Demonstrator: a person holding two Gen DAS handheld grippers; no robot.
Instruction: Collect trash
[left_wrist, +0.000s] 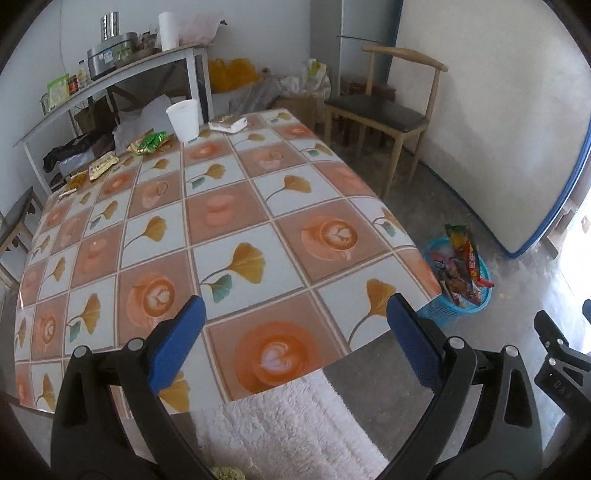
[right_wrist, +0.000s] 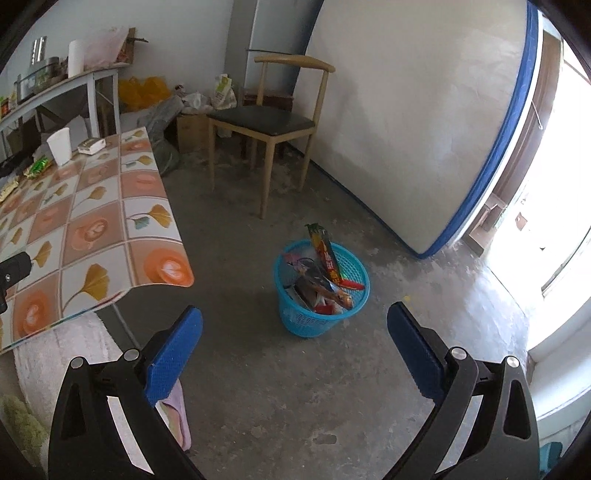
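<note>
Left gripper and right gripper: jaws wide apart, empty. Wrappers along table far edge.

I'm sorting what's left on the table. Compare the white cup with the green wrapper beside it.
The white cup stands upright; the green wrapper lies flat and crumpled. The cup is plain white and tall; the wrapper is shiny green with gold edges and low. The cup keeps a firm round shape; the wrapper looks limp. Both sit at the table's far end.
</note>
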